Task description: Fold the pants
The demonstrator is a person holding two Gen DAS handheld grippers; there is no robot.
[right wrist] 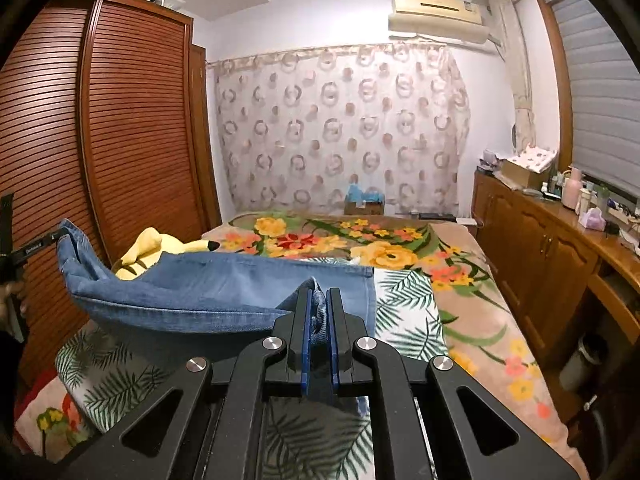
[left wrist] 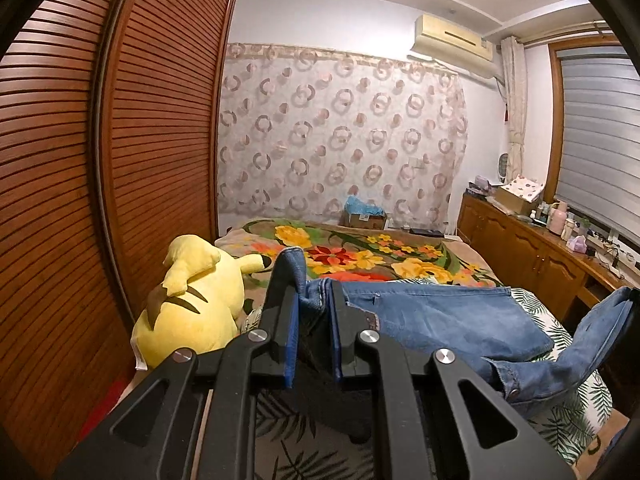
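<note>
A pair of blue jeans [left wrist: 440,316] hangs lifted over the bed, held at two ends. My left gripper [left wrist: 314,300] is shut on one bunched edge of the jeans. My right gripper [right wrist: 319,300] is shut on the other edge, and the denim [right wrist: 224,288] sags between the two grippers above the leaf-print cover. The right gripper shows at the right edge of the left wrist view [left wrist: 630,300]. The left gripper shows at the left edge of the right wrist view [right wrist: 44,246]. The far part of the jeans rests on the bed.
A yellow plush toy [left wrist: 192,304] sits on the bed's left side by the slatted wardrobe [left wrist: 100,160]. The floral blanket [right wrist: 360,240] covers the far bed. A wooden cabinet [right wrist: 560,248] with bottles runs along the right. A cardboard box [left wrist: 366,220] stands at the far end.
</note>
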